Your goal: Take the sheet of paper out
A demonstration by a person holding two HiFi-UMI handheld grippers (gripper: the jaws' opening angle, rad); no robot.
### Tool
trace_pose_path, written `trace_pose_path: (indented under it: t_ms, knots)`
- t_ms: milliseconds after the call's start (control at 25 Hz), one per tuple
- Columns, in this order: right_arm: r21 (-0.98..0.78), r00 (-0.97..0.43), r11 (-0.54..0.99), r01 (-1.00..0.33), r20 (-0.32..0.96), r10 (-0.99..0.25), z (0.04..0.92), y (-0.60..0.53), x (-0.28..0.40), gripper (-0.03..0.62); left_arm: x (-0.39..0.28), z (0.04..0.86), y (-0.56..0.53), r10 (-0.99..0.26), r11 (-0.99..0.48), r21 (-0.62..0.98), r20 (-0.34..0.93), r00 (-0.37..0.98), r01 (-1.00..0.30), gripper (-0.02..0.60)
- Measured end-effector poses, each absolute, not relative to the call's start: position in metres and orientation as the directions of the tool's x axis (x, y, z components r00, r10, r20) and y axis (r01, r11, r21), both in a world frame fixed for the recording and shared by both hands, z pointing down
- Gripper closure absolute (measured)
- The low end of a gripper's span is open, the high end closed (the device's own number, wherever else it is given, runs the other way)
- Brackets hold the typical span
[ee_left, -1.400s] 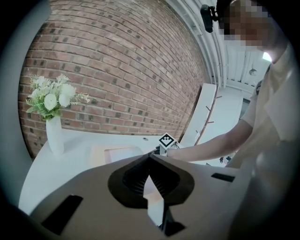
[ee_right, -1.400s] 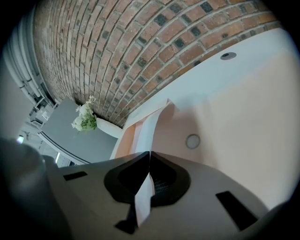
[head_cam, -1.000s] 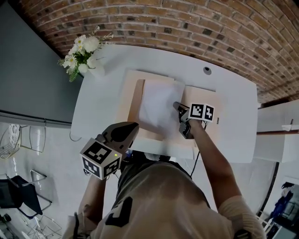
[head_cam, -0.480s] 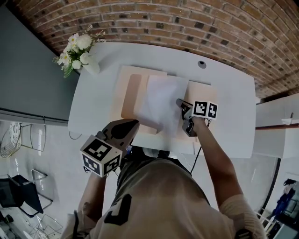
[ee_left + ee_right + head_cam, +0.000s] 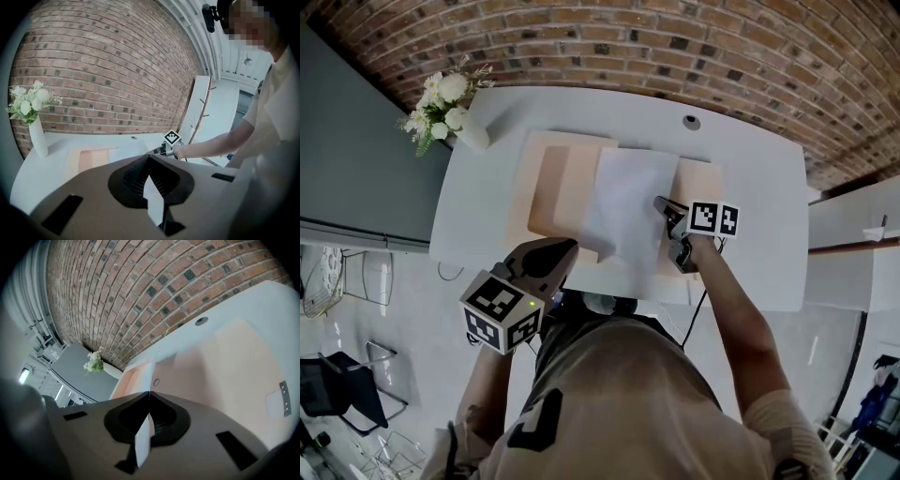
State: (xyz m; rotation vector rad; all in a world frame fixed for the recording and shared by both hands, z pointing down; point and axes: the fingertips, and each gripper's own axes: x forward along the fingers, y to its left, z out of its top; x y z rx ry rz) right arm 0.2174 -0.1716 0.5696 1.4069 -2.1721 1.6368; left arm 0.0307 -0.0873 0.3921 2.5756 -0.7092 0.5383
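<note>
Your right gripper (image 5: 660,202) has its jaws pressed together on the right edge of the sheet of paper (image 5: 628,202). In the right gripper view the two jaws (image 5: 149,394) meet at the tips with no gap. The sheet lies flat across the middle of an open peach-coloured folder (image 5: 551,187). Its left part covers the folder's left half, and the folder's right flap shows bare just beyond your gripper. The folder rests on the white table (image 5: 759,197), roughly in the centre, and the sheet's near edge reaches close to the folder's near edge.

Your left gripper (image 5: 566,249) sits at the near side of the table, by the folder's near-left corner. In the left gripper view its jaws (image 5: 149,157) are also closed tip to tip. I cannot tell from either view whether they are touching the folder, and no object shows between them. That gripper points across the table toward your right arm and the brick wall (image 5: 675,47).

A white vase of flowers (image 5: 450,108) stands at the table's far-left corner, well apart from the folder. A small round cable hole (image 5: 691,122) sits in the tabletop near the far edge, beyond the sheet.
</note>
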Motion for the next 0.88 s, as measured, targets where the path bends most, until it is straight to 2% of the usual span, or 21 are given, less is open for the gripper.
trace_pose_path:
  t_ms: [560, 880]
  knots:
    - [-0.729, -0.585, 0.028, -0.684, 0.525, -0.618, 0.562, -0.148, 0.266, 0.571, 0.077, 0.390, -0.067, -0.391, -0.795, 0.244, 0.494, 0.776, -0.555, 0.568]
    - [-0.725, -0.583, 0.022, -0.689, 0.535, -0.612, 0.568, -0.141, 0.282, 0.571, 0.078, 0.394, -0.061, -0.404, -0.777, 0.246, 0.510, 0.760, -0.579, 0.567]
